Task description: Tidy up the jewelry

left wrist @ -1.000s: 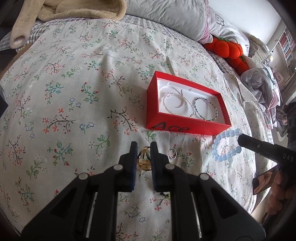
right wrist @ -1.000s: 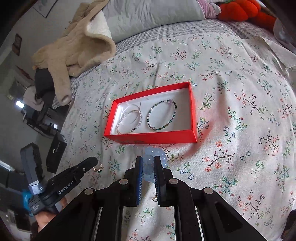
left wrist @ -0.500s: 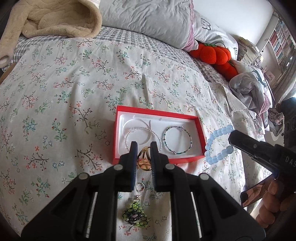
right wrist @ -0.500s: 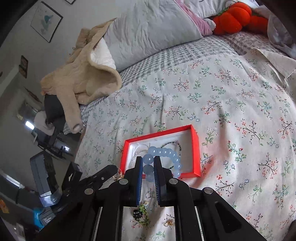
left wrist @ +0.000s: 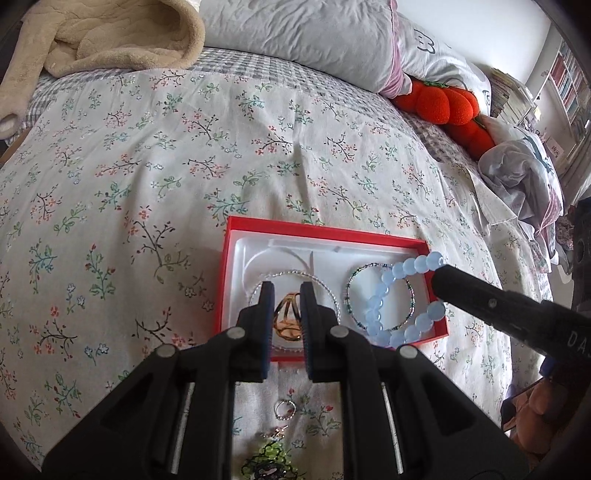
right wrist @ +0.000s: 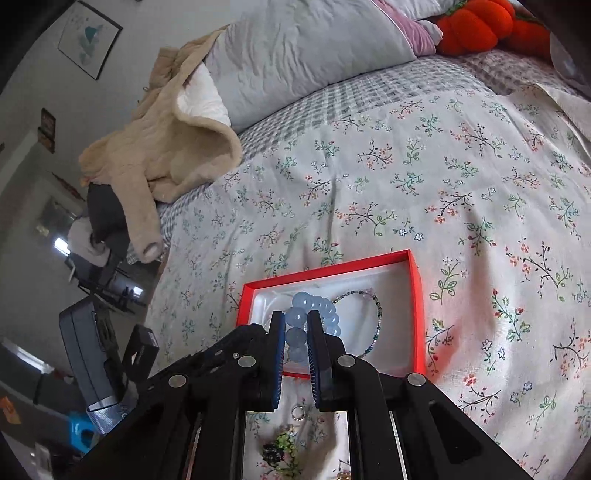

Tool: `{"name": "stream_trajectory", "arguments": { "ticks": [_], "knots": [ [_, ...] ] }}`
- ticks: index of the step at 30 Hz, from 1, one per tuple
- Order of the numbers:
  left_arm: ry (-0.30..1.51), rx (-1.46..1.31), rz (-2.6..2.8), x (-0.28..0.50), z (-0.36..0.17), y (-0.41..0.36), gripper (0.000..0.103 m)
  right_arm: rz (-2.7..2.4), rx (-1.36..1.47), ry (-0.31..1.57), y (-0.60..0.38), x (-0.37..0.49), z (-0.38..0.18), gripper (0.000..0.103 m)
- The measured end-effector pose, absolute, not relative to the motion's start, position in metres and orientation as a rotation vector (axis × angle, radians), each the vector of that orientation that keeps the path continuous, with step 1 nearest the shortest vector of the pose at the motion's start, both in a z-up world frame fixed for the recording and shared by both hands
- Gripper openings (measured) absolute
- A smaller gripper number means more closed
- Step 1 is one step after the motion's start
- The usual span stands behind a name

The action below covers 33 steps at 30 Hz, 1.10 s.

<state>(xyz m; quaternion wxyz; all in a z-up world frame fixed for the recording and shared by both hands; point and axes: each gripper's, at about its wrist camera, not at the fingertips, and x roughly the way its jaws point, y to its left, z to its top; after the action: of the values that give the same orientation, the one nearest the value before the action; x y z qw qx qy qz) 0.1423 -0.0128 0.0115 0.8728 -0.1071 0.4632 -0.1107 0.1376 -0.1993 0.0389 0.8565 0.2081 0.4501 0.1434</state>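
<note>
While both tools hang over it, the red box serves as the reference landmark: a shallow rectangular tray with a white moulded liner, lying on a floral-print duvet. Beyond the box, a grey checked sheet meets a grey quilted pillow; a beige fleece garment lies to the far left of it and an orange plush toy to the far right. Inside the box lie a silver bead bracelet on the left and a dark green bead bracelet on the right. The left gripper is clamped on an amber, glossy ring above the box's left half. The right gripper is clamped on a pale blue bracelet of round translucent beads, above the right half. Nearer than the box, a small silver ring and a green-and-black beaded piece rest on the duvet.
</note>
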Motion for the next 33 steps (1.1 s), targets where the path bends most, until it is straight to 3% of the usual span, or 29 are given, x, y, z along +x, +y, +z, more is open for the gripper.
{"name": "stream_trajectory", "arguments": {
  "ticks": [12,15,19,20,22,23,27,29,33],
  "knots": [
    [0.966,-0.146,-0.234,0.143,0.014,-0.024,0.018,0.233,0.367,0.979,-0.216,0.133,0.034,0.015],
    [0.97,-0.106,-0.246,0.137,0.02,-0.026,0.025,0.236,0.347,1.005,-0.217,0.128,0.038,0.016],
    [0.949,-0.058,-0.231,0.124,0.03,-0.02,0.048,0.238,0.33,0.988,-0.22,0.116,0.049,0.018],
    [0.95,-0.058,-0.229,0.121,0.032,-0.019,0.049,0.241,0.331,0.984,-0.221,0.112,0.052,0.024],
    [0.959,-0.06,-0.228,0.114,0.035,-0.016,0.05,0.243,0.335,0.969,-0.222,0.105,0.057,0.049],
    [0.963,-0.056,-0.225,0.11,0.036,-0.015,0.052,0.241,0.339,0.954,-0.223,0.1,0.059,0.067],
    [0.937,-0.011,-0.217,0.091,0.044,-0.013,0.062,0.235,0.33,0.956,-0.225,0.087,0.061,0.068],
    [0.922,0.001,-0.208,0.082,0.047,-0.012,0.072,0.227,0.307,0.962,-0.225,0.08,0.059,0.068],
    [0.926,-0.018,-0.201,0.071,0.048,-0.005,0.079,0.215,0.251,0.978,-0.225,0.066,0.053,0.073]
  ]
}}
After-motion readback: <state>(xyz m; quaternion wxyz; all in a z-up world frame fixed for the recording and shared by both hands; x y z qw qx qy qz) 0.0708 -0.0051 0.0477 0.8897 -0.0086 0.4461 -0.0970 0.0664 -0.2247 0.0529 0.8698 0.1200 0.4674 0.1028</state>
